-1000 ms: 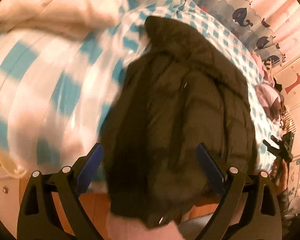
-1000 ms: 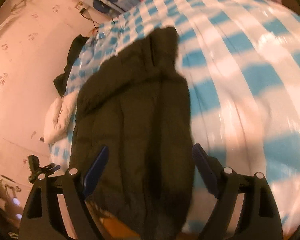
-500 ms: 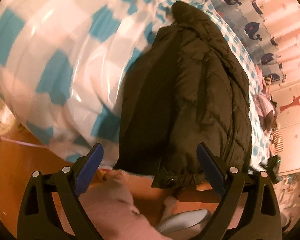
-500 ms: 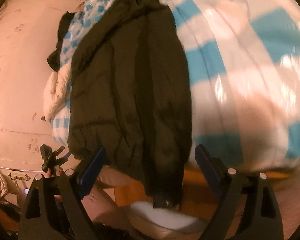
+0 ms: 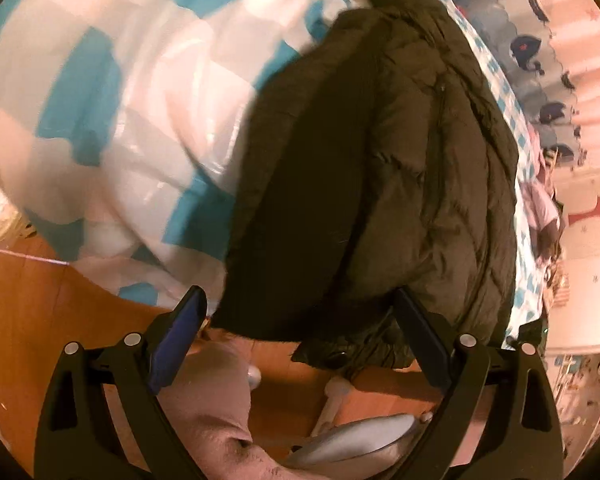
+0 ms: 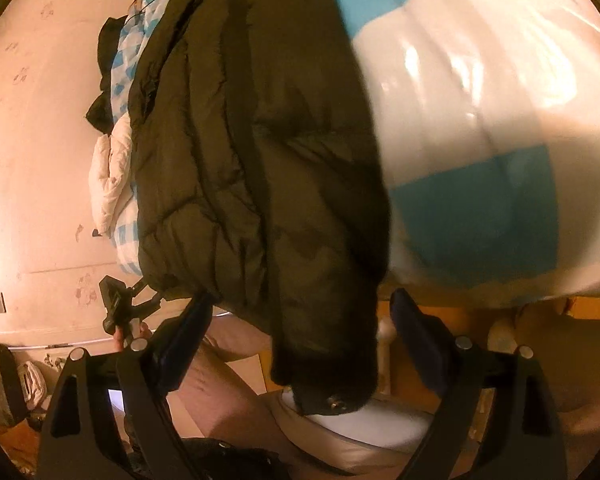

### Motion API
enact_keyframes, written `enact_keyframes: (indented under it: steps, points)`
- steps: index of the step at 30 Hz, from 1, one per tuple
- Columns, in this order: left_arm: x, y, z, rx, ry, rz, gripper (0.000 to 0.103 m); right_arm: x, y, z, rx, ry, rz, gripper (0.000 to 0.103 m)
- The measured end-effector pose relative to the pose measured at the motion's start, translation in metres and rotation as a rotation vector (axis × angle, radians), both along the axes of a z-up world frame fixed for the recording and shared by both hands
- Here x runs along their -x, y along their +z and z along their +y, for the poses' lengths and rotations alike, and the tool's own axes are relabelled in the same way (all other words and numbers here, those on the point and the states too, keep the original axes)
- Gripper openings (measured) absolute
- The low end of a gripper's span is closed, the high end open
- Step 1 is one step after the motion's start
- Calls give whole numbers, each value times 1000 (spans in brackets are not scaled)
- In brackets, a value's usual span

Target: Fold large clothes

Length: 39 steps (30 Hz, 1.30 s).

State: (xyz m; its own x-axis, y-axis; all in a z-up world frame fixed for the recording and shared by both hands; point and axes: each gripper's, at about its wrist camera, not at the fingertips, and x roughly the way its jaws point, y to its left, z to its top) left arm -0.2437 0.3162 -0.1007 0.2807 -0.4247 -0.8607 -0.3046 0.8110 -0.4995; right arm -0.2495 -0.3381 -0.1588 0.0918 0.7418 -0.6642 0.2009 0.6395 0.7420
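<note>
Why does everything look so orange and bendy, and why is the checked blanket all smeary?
Left wrist view: warm orange light, a fisheye lens that curves the edges, the checked blanket smeared by motion blur. Right wrist view: the same orange tint, shiny glare patches on the blanket, and the dark jacket nearly black in shadow.

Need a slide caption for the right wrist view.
Open right gripper poised at the hanging hem of a dark puffer jacket on a checked bed.

Bed, covered in a blue-and-white checked sheet, fills the upper left of the left wrist view and the right side of the right wrist view. Dark puffer jacket lies lengthwise on it, hem hanging over the near edge toward the wooden floor. A white garment lies on the bed at middle left of the right wrist view, beside the jacket.
</note>
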Motion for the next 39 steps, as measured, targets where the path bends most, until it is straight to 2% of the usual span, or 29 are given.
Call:
enact_keyframes:
  steps: [2, 6, 9, 13, 15, 16, 17, 18, 19, 20, 21, 23, 25, 28, 32, 34, 37, 39]
  points:
    - [8, 10, 8, -38, 23, -26, 90, 0, -2, 5, -1, 4, 3, 87]
    - [14, 17, 33, -47, 71, -50, 90, -2, -6, 12, -12, 16, 9, 87]
    - [0, 5, 41, -20, 67, -24, 90, -5, -6, 19, -34, 22, 4, 87]
    - [-26, -23, 29, 26, -11, 44, 90, -7, -8, 22, -60, 14, 2, 86]
    - [-35, -32, 23, 59, -32, 77, 90, -6, -8, 19, -75, 3, -6, 77]
    - [-39, -34, 20, 74, -49, 82, 90, -6, -9, 19, -76, -3, -8, 61]
    - [-42, -37, 15, 77, -74, 97, 90, -6, -9, 17, -89, -12, -13, 40]
    - [-44, -38, 11, 74, -94, 105, 90, -7, -8, 17, -102, -21, -22, 29]
    - [-46, -36, 5, 60, -112, 100, 87, -7, -5, 17, -111, -22, -40, 22]
    - [-46, -30, -1, 50, -134, 70, 63, -7, 0, 19, -115, -18, -58, 20]
    - [-46, -27, -4, 62, -151, 60, 51, -6, 5, 21, -122, -16, -73, 19]
    - [-45, -16, -9, 59, -152, 38, 15, -6, 19, 23, -152, -16, -117, 17]
    - [-43, 3, -10, 73, -153, -13, 6, -8, 38, 19, -196, -26, -174, 17]
    - [-41, 37, -7, 120, -140, -102, 4, -15, 69, 14, -227, -34, -255, 16]
    - [-27, 95, -6, 171, -152, -237, 3, -17, 128, 5, -266, -46, -383, 16]
    - [-15, 113, -6, 189, -173, -274, 3, -9, 154, -3, -266, -42, -431, 16]
    - [4, 118, -10, 201, -212, -266, 4, 10, 167, -16, -257, -24, -441, 16]
    - [12, 104, -10, 218, -273, -236, 5, 20, 155, -24, -229, 1, -398, 16]
